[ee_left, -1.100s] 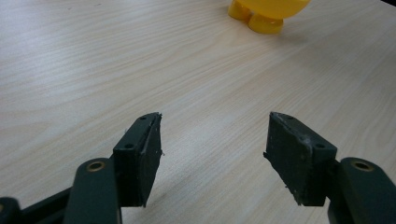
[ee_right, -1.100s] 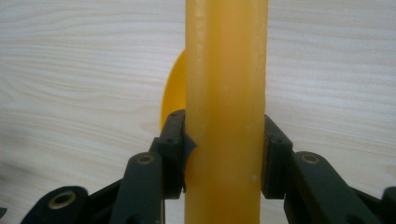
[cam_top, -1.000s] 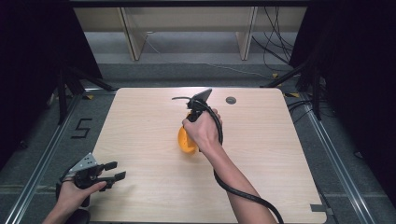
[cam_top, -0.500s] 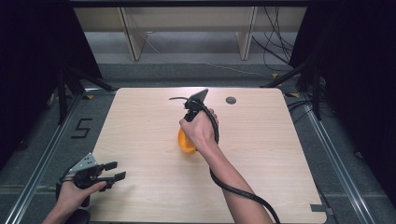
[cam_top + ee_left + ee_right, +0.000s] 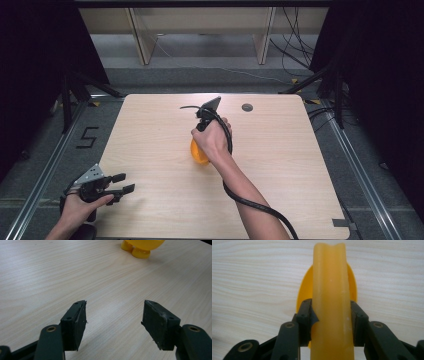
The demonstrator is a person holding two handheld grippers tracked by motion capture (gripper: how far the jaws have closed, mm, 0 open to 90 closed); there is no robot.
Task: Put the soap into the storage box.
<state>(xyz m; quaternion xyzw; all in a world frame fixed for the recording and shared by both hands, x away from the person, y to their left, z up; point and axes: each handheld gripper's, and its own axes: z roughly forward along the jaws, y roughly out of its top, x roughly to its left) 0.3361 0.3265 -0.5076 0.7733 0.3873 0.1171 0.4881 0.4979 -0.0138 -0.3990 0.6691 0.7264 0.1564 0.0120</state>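
Note:
A yellow plastic object [image 5: 199, 154] stands on the wooden table [image 5: 300, 170] near its middle, partly hidden under the person's right hand [image 5: 212, 140]. In the right gripper view my right gripper [image 5: 331, 310] is shut on the object's upright yellow stem [image 5: 331, 282], one pad on each side, with a rounded yellow body [image 5: 352, 282] behind it. My left gripper [image 5: 127, 182] rests open and holds nothing at the table's near left corner. Its jaws [image 5: 113, 315] stand wide apart over bare wood, and the object's yellow feet [image 5: 141, 252] show far ahead.
A small dark round grommet [image 5: 247, 107] sits in the table near its far edge. The right gripper's black cable [image 5: 250, 202] trails along the forearm to the near edge. A "5" mark [image 5: 87, 137] is on the floor at the left.
The right hand and its gripper have shifted very slightly left, still shut on the yellow stem. The left gripper has not moved.

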